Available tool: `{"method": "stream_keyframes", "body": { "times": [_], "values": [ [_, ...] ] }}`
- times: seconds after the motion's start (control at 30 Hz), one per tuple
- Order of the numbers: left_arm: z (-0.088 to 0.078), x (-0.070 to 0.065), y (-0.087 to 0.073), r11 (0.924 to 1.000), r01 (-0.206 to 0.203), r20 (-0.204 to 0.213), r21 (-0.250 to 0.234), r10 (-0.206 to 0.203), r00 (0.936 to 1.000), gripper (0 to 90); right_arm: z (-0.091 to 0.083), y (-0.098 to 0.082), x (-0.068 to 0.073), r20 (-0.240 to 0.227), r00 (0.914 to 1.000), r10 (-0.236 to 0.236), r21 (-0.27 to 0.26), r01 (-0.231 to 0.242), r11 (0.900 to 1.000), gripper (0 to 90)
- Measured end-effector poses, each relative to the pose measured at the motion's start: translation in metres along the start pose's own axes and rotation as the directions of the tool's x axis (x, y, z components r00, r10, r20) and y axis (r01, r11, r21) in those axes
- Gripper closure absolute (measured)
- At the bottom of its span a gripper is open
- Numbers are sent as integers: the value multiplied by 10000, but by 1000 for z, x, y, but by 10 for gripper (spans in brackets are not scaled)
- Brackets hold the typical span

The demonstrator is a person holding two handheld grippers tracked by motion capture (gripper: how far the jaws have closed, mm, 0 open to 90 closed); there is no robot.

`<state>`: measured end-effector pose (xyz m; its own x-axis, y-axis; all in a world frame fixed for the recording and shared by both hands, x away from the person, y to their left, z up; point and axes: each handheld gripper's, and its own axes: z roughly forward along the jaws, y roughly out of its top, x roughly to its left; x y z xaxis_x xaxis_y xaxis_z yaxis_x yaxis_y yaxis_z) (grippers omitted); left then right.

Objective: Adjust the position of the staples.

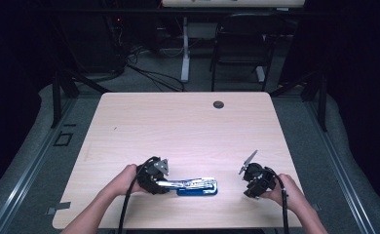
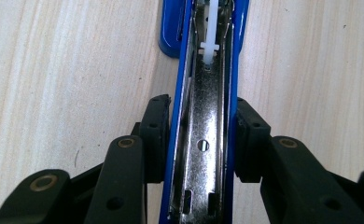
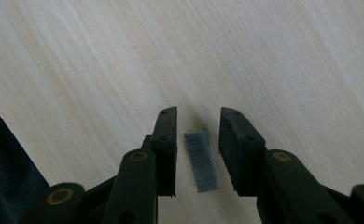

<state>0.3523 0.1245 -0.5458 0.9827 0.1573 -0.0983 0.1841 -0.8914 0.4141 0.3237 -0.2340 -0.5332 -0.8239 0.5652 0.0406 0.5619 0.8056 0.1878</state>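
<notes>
Straddling a strip of staples [image 3: 201,161] flat on the desk [image 1: 178,126], the right hand-held gripper [image 3: 198,149] stands open, jaws on either side of the strip's long sides. The left hand-held gripper [image 2: 202,140] is clamped across the opened blue stapler [image 2: 208,116], which lies toward the person's left of the strip, its loading channel facing up.

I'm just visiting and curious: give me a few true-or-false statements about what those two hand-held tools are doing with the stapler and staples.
1. The left tool is clamped on the opened blue stapler. True.
2. The right tool is squeezing the strip of staples. False: it is open, and the strip lies loose on the table between its jaws.
3. The stapler's metal channel is exposed. True.
4. The stapler lies at the table's far edge. False: it lies near the person's edge.
</notes>
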Motion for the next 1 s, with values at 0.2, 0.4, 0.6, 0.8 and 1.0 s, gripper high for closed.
{"method": "stream_keyframes", "body": {
  "times": [0.2, 0.4, 0.6, 0.8, 1.0],
  "values": [
    [0, 0, 0, 10000, 0, -6, 0, 0, 10000, 629, 4, 1, 0, -58, 10000, 18, 236, -17, 9997, 692],
    [0, 0, 0, 10000, -17, -14, 2, 17, 10000, 629, 6, 1, 1, -60, 10000, 63, 293, -61, 9996, 719],
    [0, 0, 0, 10000, -19, 4, 19, 19, 10000, 629, 8, 1, 0, 114, 9999, -44, 461, 39, 9989, 770],
    [0, 0, 0, 10000, -15, 12, 22, 15, 10000, 630, 9, 1, 1, 73, 10000, 11, 429, -14, 9991, 780],
    [0, 0, 0, 10000, -27, 95, 71, 27, 10000, 630, 5, 1, 0, 116, 9999, 79, 261, -82, 9996, 784]
  ]
}}
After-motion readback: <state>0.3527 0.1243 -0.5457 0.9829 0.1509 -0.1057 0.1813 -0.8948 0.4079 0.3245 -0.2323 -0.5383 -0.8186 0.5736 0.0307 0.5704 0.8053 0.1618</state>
